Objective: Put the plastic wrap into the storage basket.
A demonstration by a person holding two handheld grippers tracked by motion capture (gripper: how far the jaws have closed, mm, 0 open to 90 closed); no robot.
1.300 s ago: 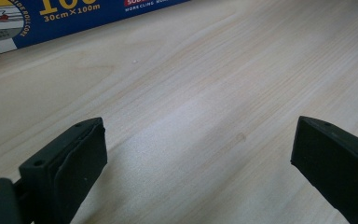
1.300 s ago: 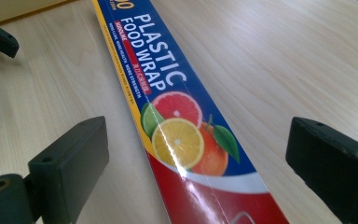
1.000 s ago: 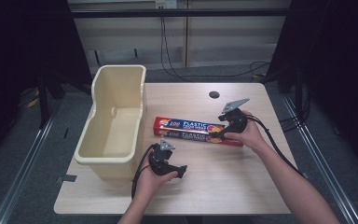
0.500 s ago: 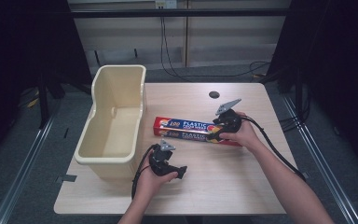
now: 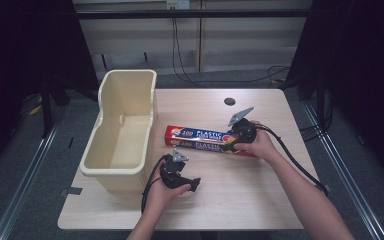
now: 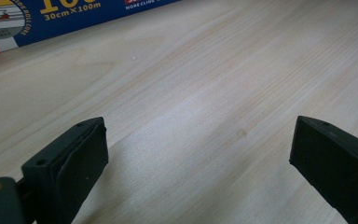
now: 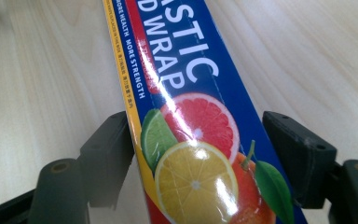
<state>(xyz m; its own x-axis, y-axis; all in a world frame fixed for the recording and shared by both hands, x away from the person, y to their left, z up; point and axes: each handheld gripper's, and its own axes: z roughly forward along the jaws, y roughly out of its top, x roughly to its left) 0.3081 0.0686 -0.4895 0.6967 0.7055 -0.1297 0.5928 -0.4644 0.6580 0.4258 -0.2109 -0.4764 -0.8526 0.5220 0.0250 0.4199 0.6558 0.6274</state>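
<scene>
Right gripper view: my right tool (image 7: 198, 154) has just been closing on the plastic wrap box (image 7: 191, 135); lifting remains; left tool (image 6: 200, 158) gapes wide.

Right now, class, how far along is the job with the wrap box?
Done: the right gripper has reached the box and straddles its fruit-printed end. In hand: its jaws have just been closing on the box's sides, both pads at its edges. Left: the box lies flat on the table, not yet lifted; the bin holds nothing. The left gripper is open over bare wood.
</scene>
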